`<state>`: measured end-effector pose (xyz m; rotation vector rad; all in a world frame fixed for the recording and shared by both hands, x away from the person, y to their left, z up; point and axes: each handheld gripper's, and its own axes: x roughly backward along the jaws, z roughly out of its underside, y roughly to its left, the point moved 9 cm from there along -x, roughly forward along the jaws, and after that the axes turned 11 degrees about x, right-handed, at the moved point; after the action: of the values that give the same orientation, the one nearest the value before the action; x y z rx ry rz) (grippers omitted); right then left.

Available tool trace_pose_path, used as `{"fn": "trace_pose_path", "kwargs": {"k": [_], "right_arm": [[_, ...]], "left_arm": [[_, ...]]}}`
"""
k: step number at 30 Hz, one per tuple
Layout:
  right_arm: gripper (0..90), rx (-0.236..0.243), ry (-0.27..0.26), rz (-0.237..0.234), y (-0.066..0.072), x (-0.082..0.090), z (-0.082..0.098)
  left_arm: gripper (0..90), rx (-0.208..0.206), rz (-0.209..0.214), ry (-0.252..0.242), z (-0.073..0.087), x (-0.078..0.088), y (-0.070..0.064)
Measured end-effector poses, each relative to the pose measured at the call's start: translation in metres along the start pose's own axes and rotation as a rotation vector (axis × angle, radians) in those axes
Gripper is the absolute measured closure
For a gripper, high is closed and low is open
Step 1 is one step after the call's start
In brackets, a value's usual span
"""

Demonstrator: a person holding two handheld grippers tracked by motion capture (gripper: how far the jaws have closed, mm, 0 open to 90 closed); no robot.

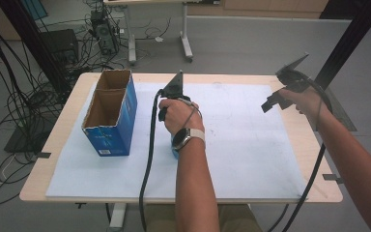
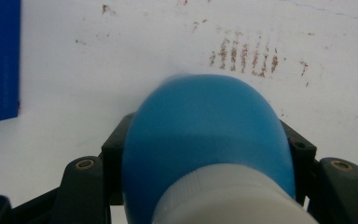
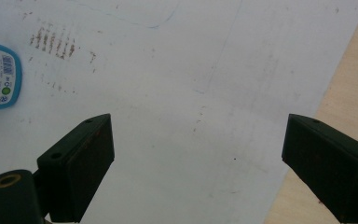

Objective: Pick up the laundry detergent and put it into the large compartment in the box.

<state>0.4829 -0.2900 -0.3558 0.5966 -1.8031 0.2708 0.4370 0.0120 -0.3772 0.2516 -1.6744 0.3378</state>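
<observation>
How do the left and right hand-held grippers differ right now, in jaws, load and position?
The left hand-held gripper has its jaws closed on the blue bottle; the right hand-held gripper has its jaws wide apart with nothing between them. The left one is low over the white mat near its middle; the right one is raised near the mat's right edge. Both have black jaws and trail a cable.

The bottle [image 2: 205,140] between the black jaws of the left hand-held gripper [image 2: 205,154] is bright blue with a white ribbed cap. The open carton [image 1: 110,113] at nine o'clock of it is deep blue outside with white print, plain brown cardboard inside. A white sheet [image 1: 251,145], marked with rows of rust-brown smudges, covers the pale wood table [image 1: 72,104]. The right hand-held gripper [image 3: 198,168] has black jaws with brass-coloured screw fittings.
</observation>
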Motion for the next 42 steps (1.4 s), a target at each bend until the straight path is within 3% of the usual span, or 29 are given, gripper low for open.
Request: {"fn": "trace_pose_path", "kwargs": {"k": [42], "right_arm": [[9.2,-0.001,0.0,0.006,0.0002,0.0019,0.0007]], "left_arm": [[38.7,-0.016,-0.002,-0.003,0.0009,0.0,0.0]]}}
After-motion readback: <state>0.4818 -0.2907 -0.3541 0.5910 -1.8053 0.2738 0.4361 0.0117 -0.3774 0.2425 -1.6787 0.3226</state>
